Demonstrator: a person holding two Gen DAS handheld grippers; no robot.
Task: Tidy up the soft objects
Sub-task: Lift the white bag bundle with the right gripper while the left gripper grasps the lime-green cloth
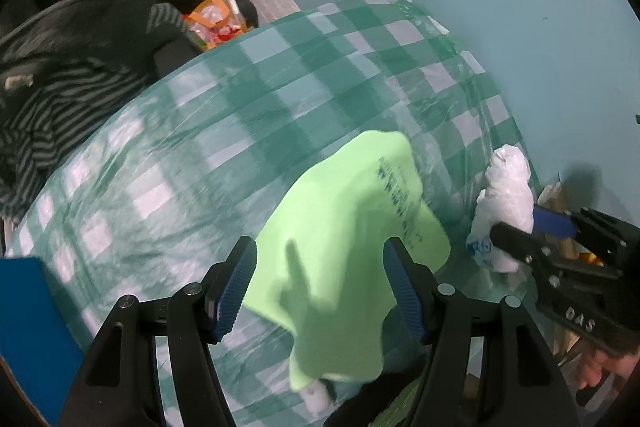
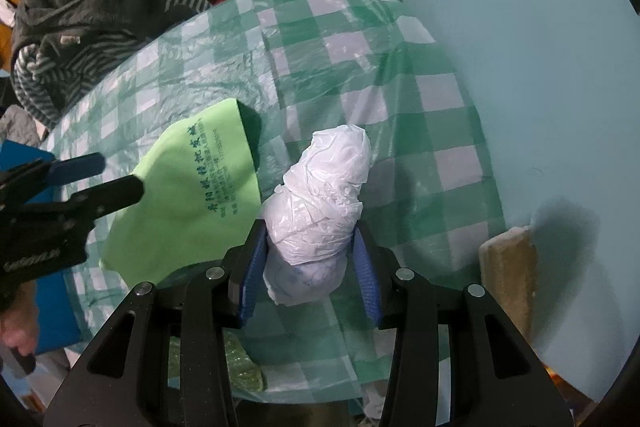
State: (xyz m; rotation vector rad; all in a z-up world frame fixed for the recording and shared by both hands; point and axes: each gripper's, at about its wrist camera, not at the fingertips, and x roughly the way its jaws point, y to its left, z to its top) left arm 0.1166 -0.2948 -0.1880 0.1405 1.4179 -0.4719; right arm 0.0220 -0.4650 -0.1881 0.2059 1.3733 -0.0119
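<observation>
A lime-green cloth bag (image 1: pixel 340 239) with dark print lies on the green-and-white checked table cover (image 1: pixel 200 131). My left gripper (image 1: pixel 320 291) is open, its blue pads either side of the bag's near part. A white plastic-wrapped bundle (image 2: pixel 320 203) stands between the pads of my right gripper (image 2: pixel 310 271), which is shut on its lower part. The bundle (image 1: pixel 506 199) and right gripper (image 1: pixel 532 231) also show in the left wrist view, right of the green bag. The green bag (image 2: pixel 192 203) and left gripper (image 2: pixel 104 179) show at left in the right wrist view.
A dark striped garment and a fleece jacket (image 2: pixel 80 31) lie at the table's far left. A blue box (image 1: pixel 32 331) sits at the near left edge. A tan sponge-like block (image 2: pixel 508 275) stands at the right by the pale blue wall (image 2: pixel 500 7). An orange bag (image 1: pixel 216 19) lies beyond the table.
</observation>
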